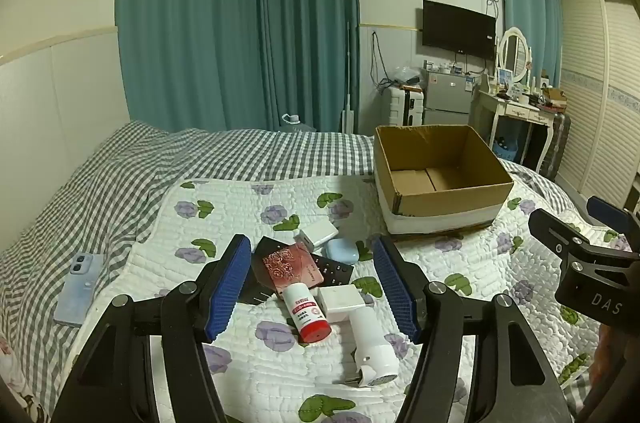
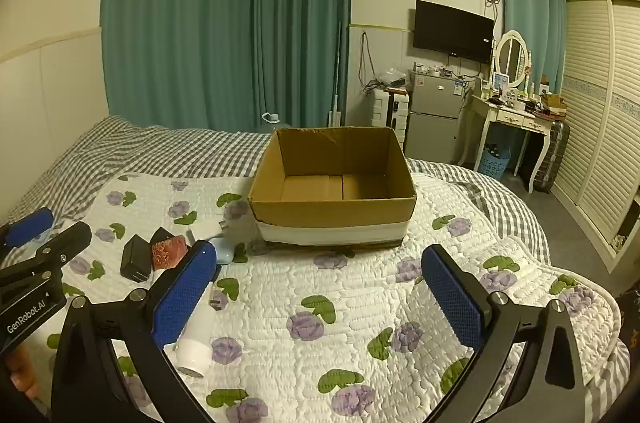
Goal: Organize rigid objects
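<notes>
Your left tongs (image 1: pixel 314 287) are spread wide and pinching nothing; they hang over a small heap of things on the floral quilt (image 1: pixel 248 215) that covers the bed. Between the blue pads, seen from the left wrist camera, a white bottle with a red cap (image 1: pixel 308 311) lies at about 6 o'clock of the heap, its cap toward you. Just at its 3 o'clock a white adapter block (image 1: pixel 340 299) rests on a white cylindrical device (image 1: pixel 374 347), which runs on toward 5 o'clock. A red patterned card (image 1: pixel 290 269) lies at 12 o'clock of the bottle, on top of a black remote (image 1: pixel 334 269). Beyond them, at 1 o'clock, sit a white charger (image 1: pixel 318 233) and a pale blue case (image 1: pixel 340 249), touching each other.

The cardboard box (image 1: pixel 444 199) stands open and upright at 2 o'clock of the heap, well apart from it, with nothing visible inside. A light blue phone (image 1: pixel 78 289) lies apart at 9 o'clock, on the checked bedspread (image 1: pixel 80 191).

Your right tongs (image 2: pixel 320 303) are also fully spread, with nothing between them but bare quilt; in their view the box is at 12 o'clock and the heap at 9 o'clock.
</notes>
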`<state>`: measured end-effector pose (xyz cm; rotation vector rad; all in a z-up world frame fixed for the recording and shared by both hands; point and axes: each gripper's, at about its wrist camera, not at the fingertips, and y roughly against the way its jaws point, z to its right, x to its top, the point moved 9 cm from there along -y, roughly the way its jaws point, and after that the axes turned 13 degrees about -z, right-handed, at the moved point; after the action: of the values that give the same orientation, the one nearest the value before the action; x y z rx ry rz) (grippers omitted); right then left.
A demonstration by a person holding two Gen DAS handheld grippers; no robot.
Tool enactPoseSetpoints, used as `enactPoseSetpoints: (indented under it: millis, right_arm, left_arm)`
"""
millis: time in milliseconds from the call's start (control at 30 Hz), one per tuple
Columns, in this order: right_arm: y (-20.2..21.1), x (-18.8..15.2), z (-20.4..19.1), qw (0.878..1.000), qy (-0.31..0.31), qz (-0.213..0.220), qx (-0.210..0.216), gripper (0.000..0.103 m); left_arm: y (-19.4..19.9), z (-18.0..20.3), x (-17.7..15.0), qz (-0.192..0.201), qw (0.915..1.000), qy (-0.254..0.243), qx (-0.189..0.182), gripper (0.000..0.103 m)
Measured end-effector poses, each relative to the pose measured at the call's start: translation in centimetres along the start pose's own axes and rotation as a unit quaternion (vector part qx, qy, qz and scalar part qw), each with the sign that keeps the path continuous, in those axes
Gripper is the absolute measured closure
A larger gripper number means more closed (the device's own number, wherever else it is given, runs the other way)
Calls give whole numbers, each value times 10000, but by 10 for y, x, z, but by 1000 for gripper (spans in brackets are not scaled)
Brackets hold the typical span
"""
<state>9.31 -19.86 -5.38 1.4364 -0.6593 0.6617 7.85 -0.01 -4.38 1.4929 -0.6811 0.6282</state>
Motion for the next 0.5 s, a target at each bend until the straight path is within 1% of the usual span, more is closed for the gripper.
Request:
enactPoseSetpoints:
  millis: [500]
  right_arm:
    - [-1,0,0,10000,-8,0,-1,0]
  left_arm:
    - [0,6,-1,-38,10000,-21,23,36]
